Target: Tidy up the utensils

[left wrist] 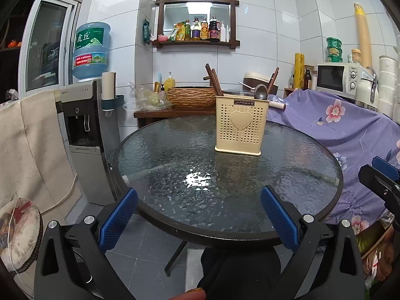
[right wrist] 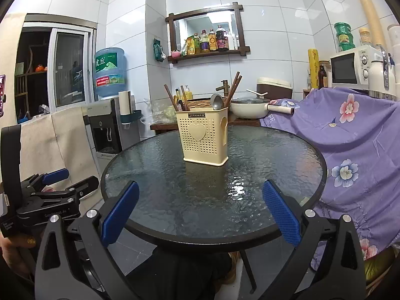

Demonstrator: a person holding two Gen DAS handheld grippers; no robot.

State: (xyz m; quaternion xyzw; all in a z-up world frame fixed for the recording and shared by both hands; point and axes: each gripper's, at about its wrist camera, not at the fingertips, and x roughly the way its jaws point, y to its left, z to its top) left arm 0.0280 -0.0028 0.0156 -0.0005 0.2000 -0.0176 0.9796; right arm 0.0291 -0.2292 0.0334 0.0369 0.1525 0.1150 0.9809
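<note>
A cream perforated utensil holder [left wrist: 240, 125] [right wrist: 203, 137] with a heart on its front stands upright on the round glass table [left wrist: 175, 200] [right wrist: 175, 200], toward the far side. Brown chopsticks [left wrist: 215, 82] [right wrist: 233, 87] and a metal ladle [left wrist: 261, 92] [right wrist: 217, 102] stick out of it. My left gripper [left wrist: 198, 216] hangs open over the table's near edge, nothing between its blue pads. My right gripper [right wrist: 200, 211] is likewise open and empty at the near edge. The left gripper also shows at the left edge of the right wrist view, held by a hand.
A water dispenser [left wrist: 85, 130] [right wrist: 105, 125] stands left of the table, a cloth-draped chair beside it. A floral purple cover [left wrist: 350, 135] [right wrist: 350, 137] lies to the right. Behind the table sit a woven basket [left wrist: 191, 97], a white pan [right wrist: 250, 108] and a microwave [right wrist: 350, 67].
</note>
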